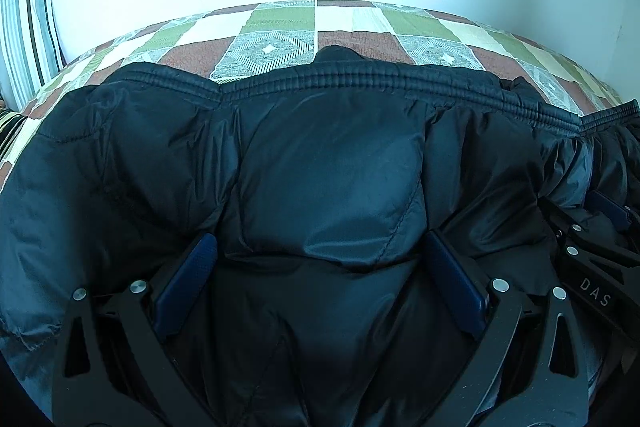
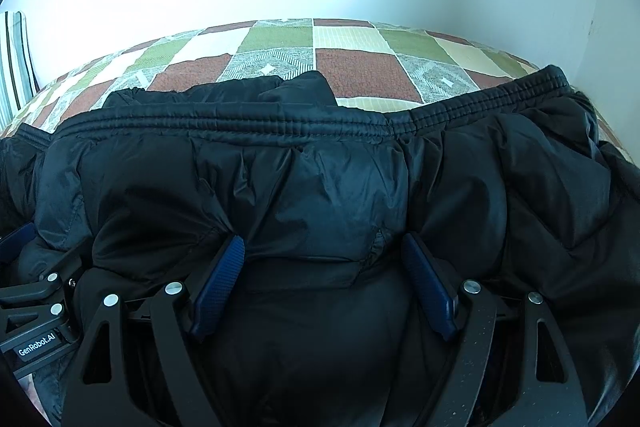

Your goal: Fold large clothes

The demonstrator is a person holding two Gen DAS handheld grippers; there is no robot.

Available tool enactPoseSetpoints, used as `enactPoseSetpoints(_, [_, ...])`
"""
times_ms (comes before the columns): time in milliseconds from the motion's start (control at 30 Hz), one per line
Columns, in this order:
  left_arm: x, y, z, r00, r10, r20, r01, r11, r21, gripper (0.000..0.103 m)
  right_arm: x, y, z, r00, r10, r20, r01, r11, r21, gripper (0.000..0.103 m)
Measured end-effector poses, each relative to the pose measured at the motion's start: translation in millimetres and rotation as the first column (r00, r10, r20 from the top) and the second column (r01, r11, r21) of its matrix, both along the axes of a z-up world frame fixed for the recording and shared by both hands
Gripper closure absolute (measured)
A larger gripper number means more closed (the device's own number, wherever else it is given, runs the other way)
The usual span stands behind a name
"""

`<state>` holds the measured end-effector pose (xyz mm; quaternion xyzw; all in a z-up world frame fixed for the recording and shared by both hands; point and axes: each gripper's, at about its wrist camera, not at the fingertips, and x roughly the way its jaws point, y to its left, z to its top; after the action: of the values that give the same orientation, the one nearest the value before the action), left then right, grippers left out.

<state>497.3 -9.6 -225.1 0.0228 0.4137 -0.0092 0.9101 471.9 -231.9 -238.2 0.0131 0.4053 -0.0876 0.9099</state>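
Both grippers are down on the jacket (image 1: 328,163) now, a black puffy one spread over the checked bedspread (image 1: 280,23). The left gripper (image 1: 320,267) has its blue pads (image 1: 188,279) set wide apart, with a fat bulge of padded fabric swelling between them. The pads press into that bulge on both sides, so it looks like a grip on a thick fold, though the jaws are far from closed. Same story on the right gripper (image 2: 320,275): pads (image 2: 218,287) spread wide, a mound of jacket filling the gap and touched on both sides.

The two tools sit side by side; from the left camera the right one shows at 3 o'clock, and from the right camera the left one sits at 9 o'clock.

My read: this is a fold carried toward the far side. To do it well, keep both grippers level and moving together toward 12 o'clock, so the folded edge lands straight. Puffy fill springs back, so press the fold down before letting go.

Orientation: the ribbed elastic hem (image 1: 384,77) runs from 9 to 3 o'clock across the far edge, so the jacket's long axis, as it lies now, seems to run side to side. A darker lump (image 2: 304,85), perhaps a hood or collar, pokes out beyond the hem at 12 o'clock. A striped cushion (image 1: 28,35) stands at 10 o'clock against the wall.
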Motion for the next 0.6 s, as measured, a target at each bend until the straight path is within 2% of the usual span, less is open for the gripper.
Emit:
enactPoseSetpoints(167, [-1, -2, 3, 1.000, 0.006, -0.011, -0.006, 1.000, 0.012, 0.002, 0, 0, 5, 1.000, 0.000, -0.007, 0.000, 1.000, 0.002, 0.024])
enactPoseSetpoints(333, [-9, 5, 21, 0.999, 0.010, -0.049, -0.011, 1.000, -0.021, 0.002, -8, -2, 25, 1.000, 0.019, -0.020, -0.018, 1.000, 0.016, 0.024])
enactPoseSetpoints(467, [-41, 17, 48, 0.999, 0.034, -0.022, -0.035, 0.999, -0.040, 0.002, -45, -12, 57, 0.999, 0.021, 0.026, -0.022, 0.999, 0.045, 0.024])
enactPoseSetpoints(600, [-99, 43, 77, 0.996, 0.084, 0.037, -0.082, 0.994, -0.066, 0.002, -100, -38, 79, 0.998, 0.004, 0.063, -0.008, 0.998, 0.058, 0.023])
